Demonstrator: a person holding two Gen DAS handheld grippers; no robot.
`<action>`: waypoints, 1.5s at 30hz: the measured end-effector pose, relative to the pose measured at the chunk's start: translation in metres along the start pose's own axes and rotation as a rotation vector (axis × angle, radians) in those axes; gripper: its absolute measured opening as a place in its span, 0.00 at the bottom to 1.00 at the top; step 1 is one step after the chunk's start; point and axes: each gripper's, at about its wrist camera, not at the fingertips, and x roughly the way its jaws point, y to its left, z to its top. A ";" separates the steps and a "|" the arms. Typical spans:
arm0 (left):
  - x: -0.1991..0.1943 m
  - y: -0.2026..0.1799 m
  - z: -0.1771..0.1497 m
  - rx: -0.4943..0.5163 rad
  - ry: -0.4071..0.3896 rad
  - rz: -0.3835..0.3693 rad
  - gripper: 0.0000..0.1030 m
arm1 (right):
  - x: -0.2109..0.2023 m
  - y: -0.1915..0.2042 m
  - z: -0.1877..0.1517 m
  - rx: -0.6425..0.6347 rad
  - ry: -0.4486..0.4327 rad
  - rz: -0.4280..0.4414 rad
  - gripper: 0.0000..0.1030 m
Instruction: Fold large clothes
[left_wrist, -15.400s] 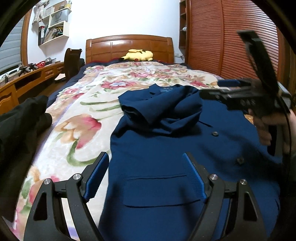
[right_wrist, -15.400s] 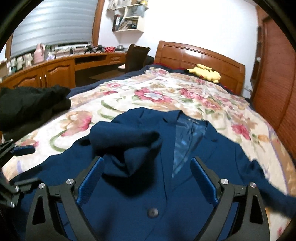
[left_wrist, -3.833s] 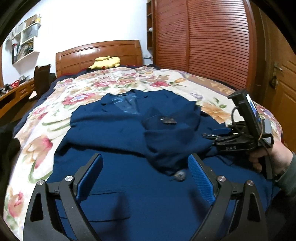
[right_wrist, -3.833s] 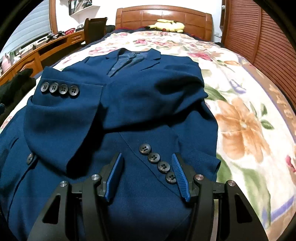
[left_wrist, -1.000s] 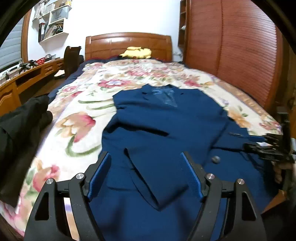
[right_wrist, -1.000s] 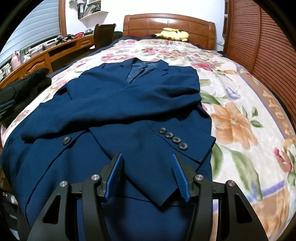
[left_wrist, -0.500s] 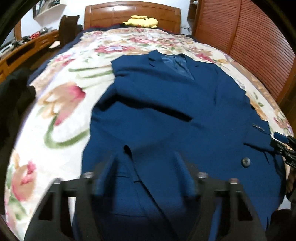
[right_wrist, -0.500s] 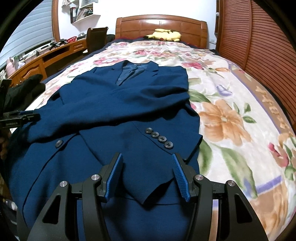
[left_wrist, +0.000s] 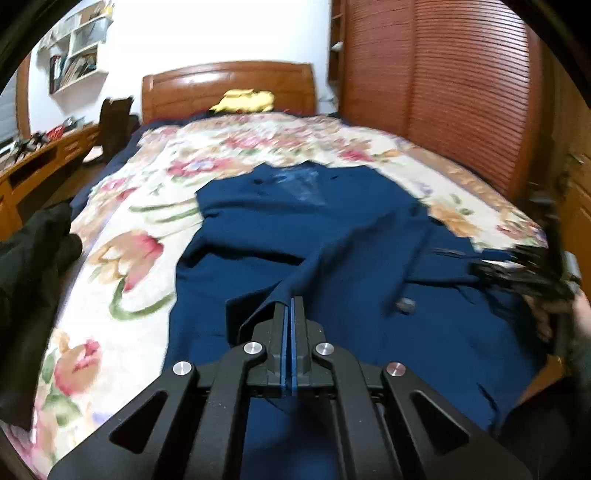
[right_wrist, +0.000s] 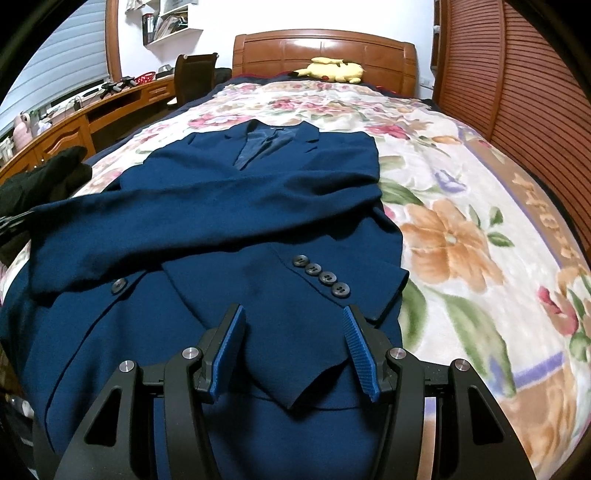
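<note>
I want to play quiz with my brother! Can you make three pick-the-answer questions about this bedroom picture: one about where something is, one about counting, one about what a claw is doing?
1. Where is the yellow plush toy?
A on the desk
B by the headboard
C on the floor

2. How many buttons in the row on the sleeve cuff?
A two
B four
C six

3. What is the left claw doing?
A pinching the blue jacket
B wide open
C holding a book

Answers: 1 B, it lies at the bed's head. 2 B, four dark buttons show. 3 A, its pads have just closed on a fold.
</note>
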 end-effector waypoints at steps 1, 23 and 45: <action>-0.007 -0.005 -0.004 0.006 -0.008 -0.018 0.01 | 0.000 -0.001 0.000 0.000 0.000 0.000 0.55; -0.052 -0.060 -0.046 0.057 -0.023 -0.119 0.15 | -0.029 0.005 -0.001 -0.030 -0.099 0.040 0.55; 0.041 0.001 -0.043 -0.052 0.167 -0.013 0.64 | -0.019 0.024 -0.001 -0.082 -0.089 0.042 0.55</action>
